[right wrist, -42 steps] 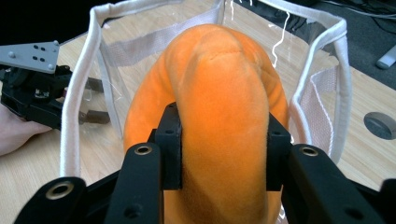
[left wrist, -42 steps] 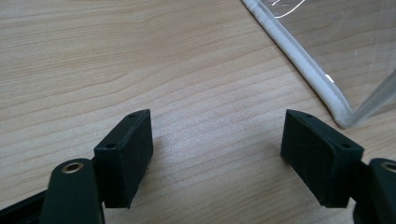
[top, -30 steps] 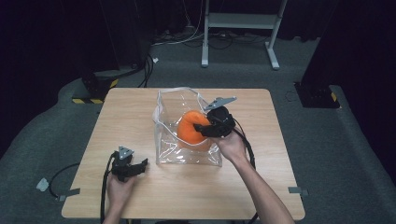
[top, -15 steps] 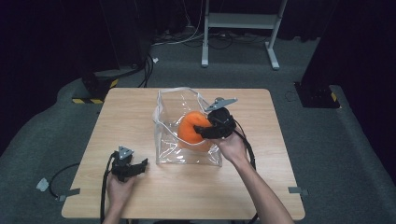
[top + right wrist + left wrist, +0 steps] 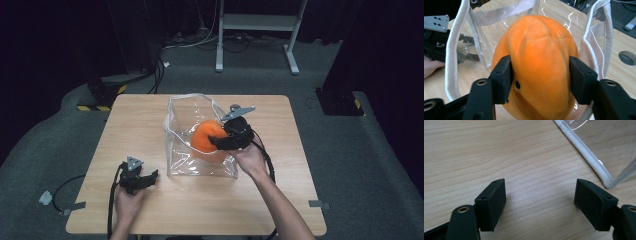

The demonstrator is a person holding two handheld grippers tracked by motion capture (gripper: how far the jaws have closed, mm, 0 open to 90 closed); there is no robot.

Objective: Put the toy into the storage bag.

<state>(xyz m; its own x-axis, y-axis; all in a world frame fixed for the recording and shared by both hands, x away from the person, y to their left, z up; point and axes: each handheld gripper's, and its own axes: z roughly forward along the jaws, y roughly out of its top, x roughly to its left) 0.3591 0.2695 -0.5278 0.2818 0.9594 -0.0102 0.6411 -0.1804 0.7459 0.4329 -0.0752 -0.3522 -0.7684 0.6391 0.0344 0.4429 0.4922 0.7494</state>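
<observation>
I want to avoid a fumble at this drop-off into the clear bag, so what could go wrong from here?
1. The right gripper has just been opening, with the orange plush pumpkin between its jaws; the pads look to be touching it, so it may cling or roll out unevenly.
2. The clear bag is soft and unheld; the left gripper rests open on the table, apart from it, so the bag could tip or slide.
3. The white strap lies close and might snag on withdrawal.

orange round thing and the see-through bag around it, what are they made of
The orange round plush object looks like soft velvety fabric: matte fuzzy nap, stitched seams on top, probably stuffed. The clear bag looks like glossy transparent plastic, likely vinyl: it shows glare streaks and the wood through its walls. Its white edging looks like woven webbing.
</observation>
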